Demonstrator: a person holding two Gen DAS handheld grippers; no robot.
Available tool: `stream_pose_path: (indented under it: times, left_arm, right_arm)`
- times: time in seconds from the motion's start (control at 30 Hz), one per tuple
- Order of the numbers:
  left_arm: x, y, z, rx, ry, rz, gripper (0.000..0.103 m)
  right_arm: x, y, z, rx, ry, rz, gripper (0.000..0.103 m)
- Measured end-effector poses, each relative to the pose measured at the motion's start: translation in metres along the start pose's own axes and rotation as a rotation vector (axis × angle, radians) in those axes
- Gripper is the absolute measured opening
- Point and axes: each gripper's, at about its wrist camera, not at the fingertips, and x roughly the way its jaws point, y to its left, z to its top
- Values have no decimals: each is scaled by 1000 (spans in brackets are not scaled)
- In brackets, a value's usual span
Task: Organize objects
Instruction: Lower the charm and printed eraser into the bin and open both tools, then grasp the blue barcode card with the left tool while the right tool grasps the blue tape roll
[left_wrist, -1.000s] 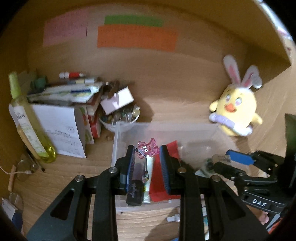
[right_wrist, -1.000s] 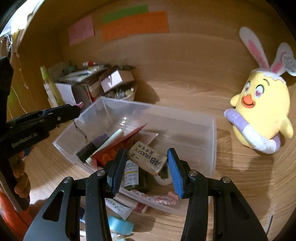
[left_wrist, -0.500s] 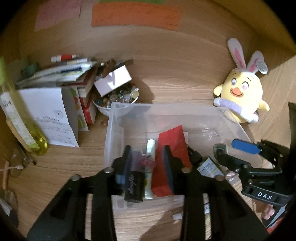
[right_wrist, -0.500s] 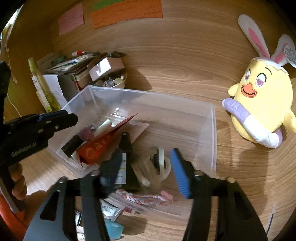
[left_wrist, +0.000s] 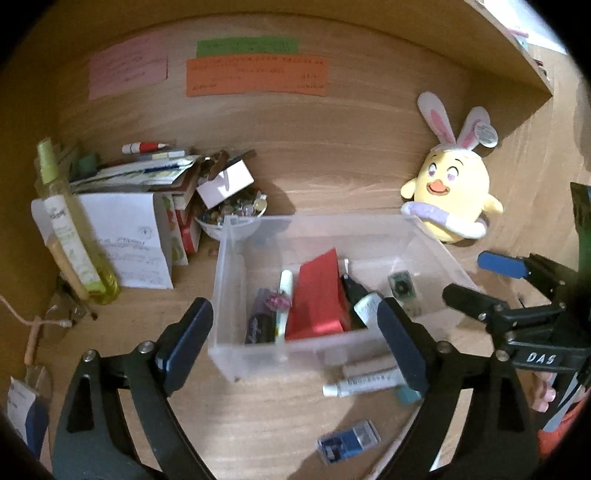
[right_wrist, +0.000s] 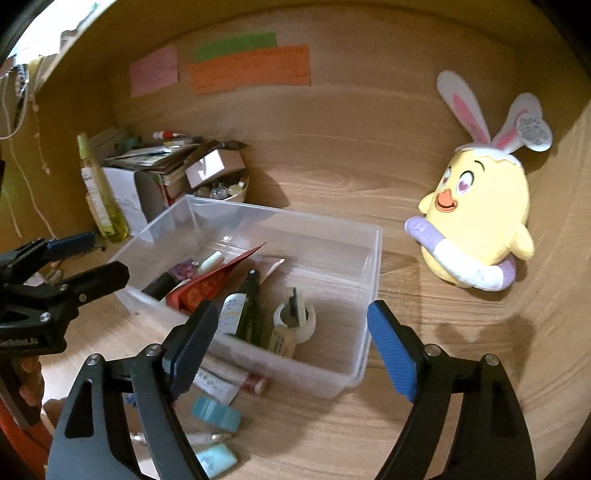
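A clear plastic box (left_wrist: 229, 280) stands on the wooden desk. Inside lie a black tube with a pink charm (left_wrist: 258, 325), a white tube (left_wrist: 284, 291), a red packet (left_wrist: 317, 299) and a dark bottle (left_wrist: 364, 302). The right wrist view adds a tape roll (right_wrist: 301, 321) and an eraser (right_wrist: 282, 341) in the box (right_wrist: 373, 258). My left gripper (left_wrist: 293, 314) hovers before the box's near wall, jaws opening, pads touching nothing. My right gripper (right_wrist: 291, 314) is at the box's near right corner, jaws also opening and free of any object.
Loose on the desk in front of the box are a white tube (left_wrist: 365, 384), a small blue packet (left_wrist: 349, 445) and a teal tape roll (right_wrist: 216, 413). A yellow plush chick (left_wrist: 450, 199) sits right; a green bottle (left_wrist: 74, 236), stacked papers (left_wrist: 147, 173) and a bead bowl (left_wrist: 232, 218) crowd the left.
Both grippers have opened wide and drawn back. The left let go of the black tube with the charm, the right let go of the eraser; both now lie in the box.
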Motion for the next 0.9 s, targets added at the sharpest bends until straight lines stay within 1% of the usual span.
stream_pose_path:
  times: [0.03,0.1,0.33,0.43,0.53,0.63,0.77,0.8,0.83,0.87,0.9]
  left_arm:
    - [-2,0,-4,2,5,-2,93]
    - [-6,-1,-13,6,16,-3,97]
    - [-11,-3,-47,36,75,1,98]
    - [-11,-1,-62,23,110,-11,98]
    - [-8,2,-73,0,147,-26,98]
    - [-6,5,-85,-9,181,-34,98]
    - [-2,8,-96,-13,217,-39,98]
    - [-1,8,-98,-16,227,-42,98]
    - [0,9,-99,-18,235,-45,98]
    - [1,8,-100,-19,242,-47,98]
    - [2,8,-100,-18,246,-48,98]
  right_arm:
    - [-3,0,-2,-1,-4,1,81]
    - [-11,2,-7,-3,-13,4,81]
    - [-23,6,-33,13,1,48,81]
    - [-18,11,-44,17,27,65,81]
    - [-5,16,-55,10,75,68,81]
    - [7,22,-64,13,118,94,81]
    - [16,33,-67,-6,133,103,81]
    - [18,35,-68,-11,140,105,76]
    - [21,37,-68,-13,147,110,66]
    - [24,39,-69,-18,162,120,62]
    - [27,40,-69,-20,175,131,55]
